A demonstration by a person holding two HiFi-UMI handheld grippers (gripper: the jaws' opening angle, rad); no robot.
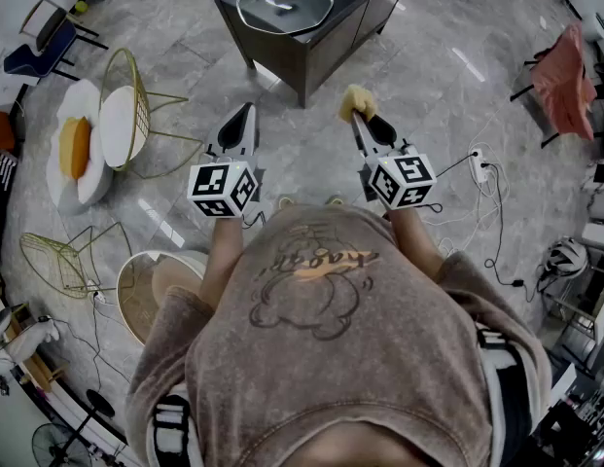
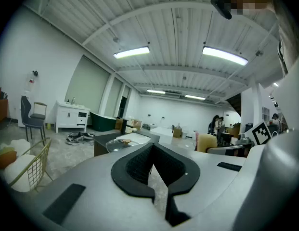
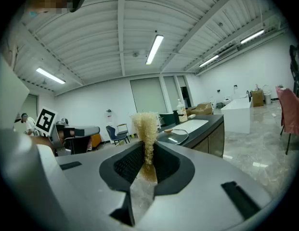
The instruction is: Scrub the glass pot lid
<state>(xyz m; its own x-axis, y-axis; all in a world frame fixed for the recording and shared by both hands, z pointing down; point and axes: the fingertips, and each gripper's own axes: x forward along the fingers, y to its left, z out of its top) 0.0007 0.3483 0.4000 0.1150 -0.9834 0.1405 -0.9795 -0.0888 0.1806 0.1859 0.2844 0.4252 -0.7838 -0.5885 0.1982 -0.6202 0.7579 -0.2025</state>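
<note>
- My right gripper (image 1: 359, 117) has its jaws clamped on a pale, fibrous scrubber (image 1: 358, 98). In the right gripper view the tuft stands up from between the pads, so the tool is in hand.
- My left gripper (image 1: 246, 115) has its jaws together with nothing between them.
- The lid (image 1: 284, 3) lies flat on the dark counter (image 1: 311, 42) at the far side of the scene. It is well apart from both grippers, with bare floor (image 1: 311, 154) between us.
- Both grippers hang near my body, roughly level and pointing towards the counter. Neither touches the lid or the counter.
- As I judge it, only the preparation is done: the scrubber is gripped and I am facing the work. No scrubbing has begun.
- What is left is nearly everything: closing the gap to the counter, bringing the scrubber down onto the glass, and working it over the surface. The empty left gripper may be needed to steady the rim.
- From this far off I cannot tell whether the glass is dirty or wet, so I cannot say how much scrubbing it will need.
</note>
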